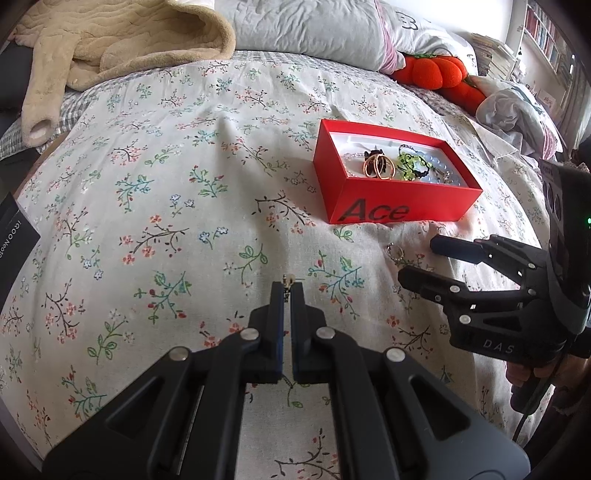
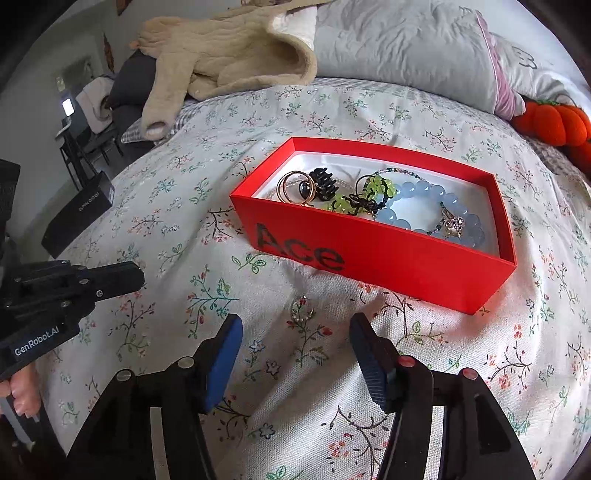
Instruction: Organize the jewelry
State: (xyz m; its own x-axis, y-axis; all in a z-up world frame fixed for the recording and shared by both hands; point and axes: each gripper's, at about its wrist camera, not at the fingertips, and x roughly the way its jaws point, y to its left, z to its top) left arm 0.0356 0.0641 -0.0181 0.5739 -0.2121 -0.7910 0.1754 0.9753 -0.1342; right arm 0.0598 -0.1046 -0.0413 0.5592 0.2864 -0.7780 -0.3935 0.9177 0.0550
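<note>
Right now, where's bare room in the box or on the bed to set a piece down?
Red box: bare white floor along the far wall; the middle and right end are crowded with rings, a green bracelet and blue beads. The bedspread left of the box is open.

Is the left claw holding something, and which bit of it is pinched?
Yes. The left gripper pinches a tiny gold-coloured piece at its fingertips; which part cannot be told. The right gripper is open, holding nothing.

Floral bedspread (image 1: pixel 155 206) across the bed. Beige fleece garment (image 1: pixel 110 40) crumpled at the head, sleeve trailing down, beside a grey pillow (image 1: pixel 303 29). Orange pumpkin plush (image 1: pixel 439 74) just beside the pillow, white cloth (image 1: pixel 513 107) bunched near it. Black carton (image 2: pixel 79 218) at the bed's edge. Bookshelves (image 1: pixel 546 40) far behind.
</note>
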